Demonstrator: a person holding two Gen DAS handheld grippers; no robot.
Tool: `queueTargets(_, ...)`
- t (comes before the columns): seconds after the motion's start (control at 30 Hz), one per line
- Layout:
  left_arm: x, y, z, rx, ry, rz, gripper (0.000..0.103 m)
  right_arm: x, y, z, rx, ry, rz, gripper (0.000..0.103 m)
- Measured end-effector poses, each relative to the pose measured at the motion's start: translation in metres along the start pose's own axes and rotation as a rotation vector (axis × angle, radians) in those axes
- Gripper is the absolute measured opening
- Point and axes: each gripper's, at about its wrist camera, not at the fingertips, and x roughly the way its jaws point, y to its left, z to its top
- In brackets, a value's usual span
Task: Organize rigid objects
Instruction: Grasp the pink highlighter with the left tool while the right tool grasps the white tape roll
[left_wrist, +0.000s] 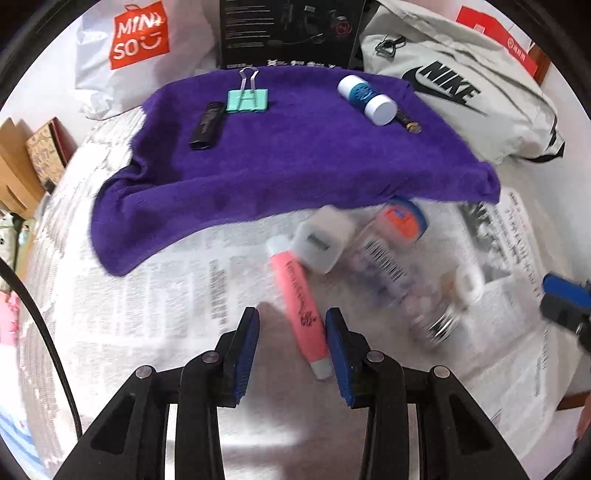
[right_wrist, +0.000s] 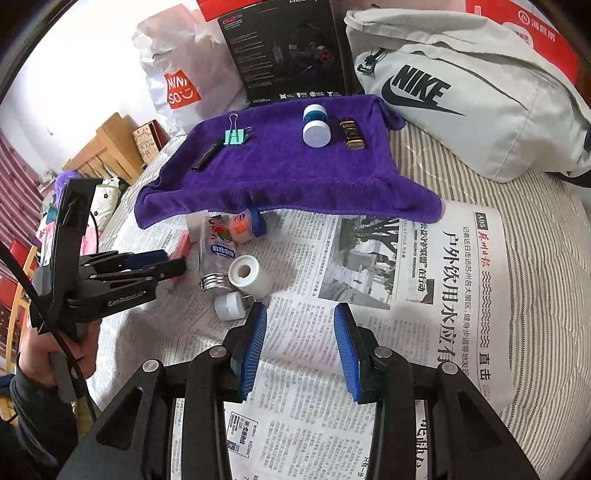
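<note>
On a purple towel (left_wrist: 295, 162) (right_wrist: 288, 173) lie a green binder clip (left_wrist: 246, 100) (right_wrist: 234, 136), a black stick (left_wrist: 207, 126) (right_wrist: 205, 157), a white and blue bottle (left_wrist: 365, 96) (right_wrist: 316, 125) and a small brown and gold item (left_wrist: 410, 124) (right_wrist: 352, 134). In front of it on the newspaper (right_wrist: 424, 266) sit a pink highlighter (left_wrist: 299, 295) (right_wrist: 181, 245), a white charger cube (left_wrist: 321, 240), a clear bottle (left_wrist: 391, 269) (right_wrist: 214, 254), a white tape roll (right_wrist: 249, 275) and a small white plug (right_wrist: 231, 304). My left gripper (left_wrist: 291, 352) (right_wrist: 159, 266) is open, with the highlighter's lower end inside its gap near the right finger. My right gripper (right_wrist: 301, 343) (left_wrist: 561, 299) is open over newspaper, empty.
A grey Nike bag (right_wrist: 461, 103) lies at the back right. A black box (right_wrist: 288, 55) and a white Miniso bag (right_wrist: 177, 81) stand behind the towel. An orange and blue capped item (right_wrist: 247, 223) sits under the towel's front edge. Wooden furniture (right_wrist: 107, 147) stands at the left.
</note>
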Motion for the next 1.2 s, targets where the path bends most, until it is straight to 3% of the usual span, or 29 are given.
queueTargets(0.07, -0.002, 0.008, -0.005, -0.003, -0.003, 0.027, 0.036, 0.000, 0.000, 0.000, 0.001, -0.002, 0.007, 0.038)
queueTargets(0.2, -0.002, 0.017, -0.003, -0.009, -0.013, -0.004, 0.035, 0.005, 0.003, 0.001, -0.005, 0.010, 0.011, 0.038)
queueTargets(0.57, 0.009, 0.001, 0.009, 0.053, -0.063, 0.014, 0.034, 0.016, 0.008, 0.004, -0.010, 0.017, 0.004, 0.038)
queueTargets(0.63, 0.008, 0.002, 0.007, 0.049, -0.077, 0.012, 0.032, 0.019, 0.008, 0.005, -0.003, 0.019, 0.008, 0.038)
queueTargets(0.7, 0.006, 0.002, 0.005, 0.052, -0.087, 0.016, 0.019, 0.023, 0.010, 0.006, 0.002, 0.028, 0.011, 0.038)
queueTargets(0.73, 0.006, 0.002, 0.005, 0.057, -0.085, 0.012, 0.017, 0.024, 0.012, 0.007, 0.001, 0.029, 0.009, 0.038)
queueTargets(0.9, 0.006, 0.005, 0.004, 0.055, -0.084, -0.003, 0.017, 0.027, 0.025, 0.011, -0.028, 0.016, 0.042, 0.038)
queueTargets(1.2, 0.006, 0.005, 0.003, 0.061, -0.091, -0.006, 0.017, 0.052, 0.045, 0.015, -0.105, 0.053, -0.011, 0.038)
